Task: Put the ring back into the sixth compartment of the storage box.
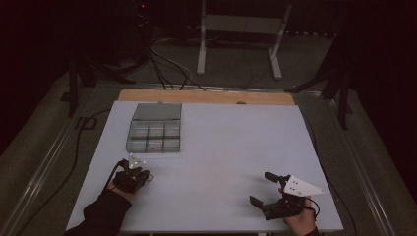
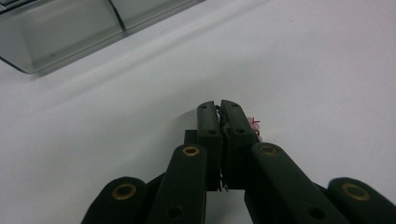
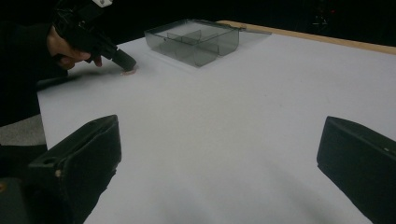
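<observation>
A big white table (image 1: pixel 221 147) stands in a dark room, with a wooden strip (image 1: pixel 206 96) along its far edge. Cables (image 1: pixel 167 69) lie on the grey floor behind it, next to a white metal stand (image 1: pixel 241 29). A clear box (image 1: pixel 153 129) with small compartments and an open lid sits near the far left corner. The left gripper (image 2: pixel 219 106) is near the left edge, close to the box, with its jaws pressed together on something tiny and pinkish (image 2: pixel 255 124), maybe a bit of thread; it is too small to tell. The right gripper (image 1: pixel 262 189) rests near the front right corner, jaws spread wide and holding nothing.
</observation>
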Available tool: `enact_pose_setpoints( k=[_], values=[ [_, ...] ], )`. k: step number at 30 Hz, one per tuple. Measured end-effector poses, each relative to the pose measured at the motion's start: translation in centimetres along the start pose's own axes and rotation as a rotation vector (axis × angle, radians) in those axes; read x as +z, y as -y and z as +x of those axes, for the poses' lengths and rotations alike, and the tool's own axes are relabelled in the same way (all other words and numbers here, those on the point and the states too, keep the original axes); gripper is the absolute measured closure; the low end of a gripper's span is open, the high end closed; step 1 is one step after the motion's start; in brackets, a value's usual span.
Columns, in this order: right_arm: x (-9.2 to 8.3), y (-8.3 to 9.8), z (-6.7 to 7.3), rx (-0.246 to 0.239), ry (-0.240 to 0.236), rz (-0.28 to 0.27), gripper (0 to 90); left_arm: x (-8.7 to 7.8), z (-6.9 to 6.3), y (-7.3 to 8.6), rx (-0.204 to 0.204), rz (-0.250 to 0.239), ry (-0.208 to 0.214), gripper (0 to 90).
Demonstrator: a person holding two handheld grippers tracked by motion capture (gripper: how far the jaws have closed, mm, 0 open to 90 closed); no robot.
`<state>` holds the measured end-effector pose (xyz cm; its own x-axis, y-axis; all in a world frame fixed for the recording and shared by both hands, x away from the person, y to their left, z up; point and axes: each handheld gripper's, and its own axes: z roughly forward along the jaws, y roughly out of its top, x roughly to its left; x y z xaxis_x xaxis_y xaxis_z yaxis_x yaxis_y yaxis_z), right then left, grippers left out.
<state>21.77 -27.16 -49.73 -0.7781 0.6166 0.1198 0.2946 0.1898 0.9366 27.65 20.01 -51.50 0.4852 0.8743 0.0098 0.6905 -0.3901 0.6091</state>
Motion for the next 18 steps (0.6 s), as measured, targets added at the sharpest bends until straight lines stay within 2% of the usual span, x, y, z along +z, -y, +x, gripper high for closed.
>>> enact_pose_setpoints(
  k=[13,18],
  values=[
    [-0.05,-0.02,-0.04,0.001,0.0,-0.003,0.0,-0.17,0.28,0.08,-0.011,-0.014,0.019,89.8],
    [-0.15,-0.08,-0.05,0.0,0.005,-0.012,0.0,-0.56,0.2,-0.06,-0.004,-0.029,0.01,89.8]
  ],
)
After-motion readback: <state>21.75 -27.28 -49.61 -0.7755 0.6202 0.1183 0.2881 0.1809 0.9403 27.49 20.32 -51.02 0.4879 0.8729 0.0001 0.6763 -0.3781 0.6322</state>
